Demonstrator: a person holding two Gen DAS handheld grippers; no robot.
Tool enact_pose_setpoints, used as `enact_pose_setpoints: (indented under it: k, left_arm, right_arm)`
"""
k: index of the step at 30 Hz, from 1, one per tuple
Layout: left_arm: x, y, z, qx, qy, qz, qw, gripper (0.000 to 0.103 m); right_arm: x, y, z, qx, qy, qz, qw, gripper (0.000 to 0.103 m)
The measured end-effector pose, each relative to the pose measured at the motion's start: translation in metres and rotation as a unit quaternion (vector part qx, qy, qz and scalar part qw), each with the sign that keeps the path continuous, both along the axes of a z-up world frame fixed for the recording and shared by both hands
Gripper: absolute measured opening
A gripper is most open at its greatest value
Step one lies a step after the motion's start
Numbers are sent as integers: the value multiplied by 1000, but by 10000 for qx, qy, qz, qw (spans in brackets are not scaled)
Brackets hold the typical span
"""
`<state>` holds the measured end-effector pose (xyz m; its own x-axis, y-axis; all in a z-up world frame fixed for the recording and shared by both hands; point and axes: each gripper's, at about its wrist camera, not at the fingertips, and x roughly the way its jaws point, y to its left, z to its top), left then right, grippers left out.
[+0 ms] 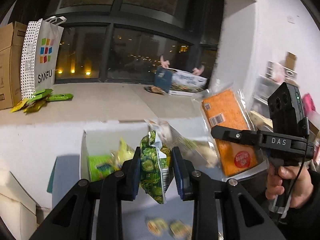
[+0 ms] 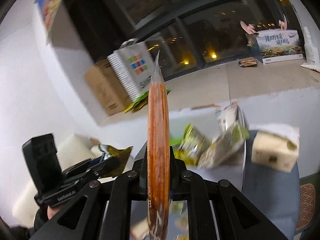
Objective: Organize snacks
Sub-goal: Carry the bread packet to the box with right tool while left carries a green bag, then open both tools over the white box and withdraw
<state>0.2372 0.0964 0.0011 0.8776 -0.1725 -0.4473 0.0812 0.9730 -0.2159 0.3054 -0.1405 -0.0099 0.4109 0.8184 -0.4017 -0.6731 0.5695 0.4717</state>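
My left gripper is shut on a green snack pouch, which hangs between the fingers above a white open box holding several green and yellow snack packs. My right gripper is shut on a flat orange snack pack in clear wrap, seen edge-on. In the left wrist view the same orange pack is held upright at the right, with the right gripper clamped across it. The left gripper shows at lower left in the right wrist view, holding the pouch.
A white SANFU paper bag and a cardboard box stand at the back left, with green and yellow packets beside them. A printed white carton lies by the dark window. A small beige box sits right of the snack box.
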Motion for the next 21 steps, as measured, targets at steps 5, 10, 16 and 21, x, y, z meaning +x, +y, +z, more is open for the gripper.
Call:
enact_pose_setpoints:
  k: [5, 10, 16, 21]
  left_arm:
    - [61, 26, -8, -52, 269, 140, 9995, 32]
    - [94, 38, -24, 62, 679, 359, 9970, 69]
    - [90, 49, -32, 93, 730, 452, 9963, 103]
    - [73, 50, -31, 193, 620, 515, 9966, 103]
  right_arm:
    - [62, 37, 2, -277, 161, -174, 9993, 13]
    - [98, 75, -10, -761, 374, -131, 9963, 13]
    - [116, 92, -17, -874, 409, -357, 9947, 103]
    - [101, 91, -12, -1141, 51, -600, 9916, 103]
